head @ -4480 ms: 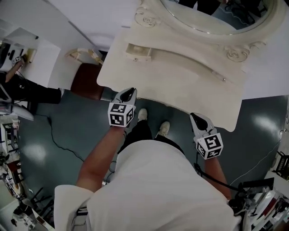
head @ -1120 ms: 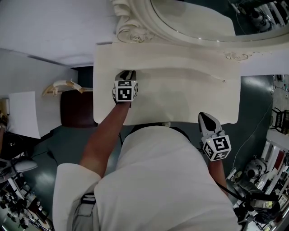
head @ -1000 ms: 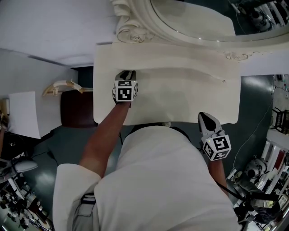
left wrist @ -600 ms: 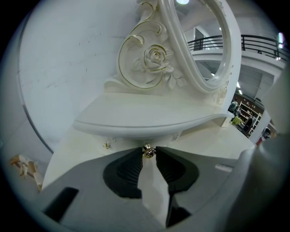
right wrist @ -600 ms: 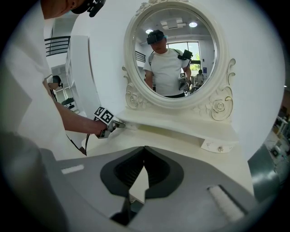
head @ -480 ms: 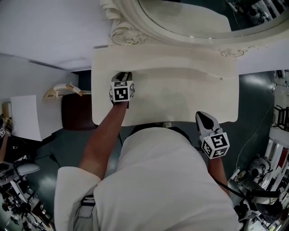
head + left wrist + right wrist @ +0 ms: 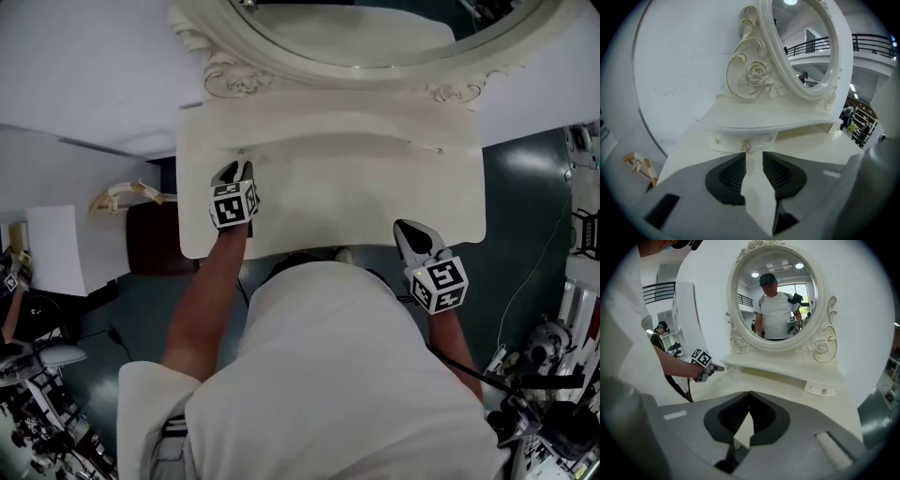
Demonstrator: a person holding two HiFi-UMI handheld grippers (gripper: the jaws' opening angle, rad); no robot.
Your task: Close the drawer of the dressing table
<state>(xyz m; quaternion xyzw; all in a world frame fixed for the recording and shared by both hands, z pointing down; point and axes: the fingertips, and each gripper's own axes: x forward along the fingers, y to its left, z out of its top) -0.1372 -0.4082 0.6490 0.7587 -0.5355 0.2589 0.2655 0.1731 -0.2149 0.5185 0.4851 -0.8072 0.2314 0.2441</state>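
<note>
The cream dressing table point(image 7: 356, 202) fills the middle of the head view. Its small left drawer point(image 7: 743, 143) sits flush under the mirror shelf, with its gold knob point(image 7: 746, 146) straight ahead of my left gripper point(image 7: 753, 153). That gripper point(image 7: 233, 172) hovers over the tabletop a short way back from the drawer front. Its jaws are opening and nothing is between them. My right gripper point(image 7: 406, 228) hangs at the table's front right edge, shut and empty. In the right gripper view its tips point(image 7: 749, 393) meet, and the right drawer point(image 7: 823, 390) is also closed.
An oval carved mirror point(image 7: 356, 37) rises behind the shelf against a white wall. A brown stool point(image 7: 150, 234) stands left of the table, and a white panel point(image 7: 58, 246) beyond it. Racks of equipment point(image 7: 562, 375) crowd the right side, over a dark green floor.
The left drawer stood open in the earliest frame and is flush now. Over the last second my left gripper drew back from the drawer front and lifted slightly. The right gripper shifted a little.
</note>
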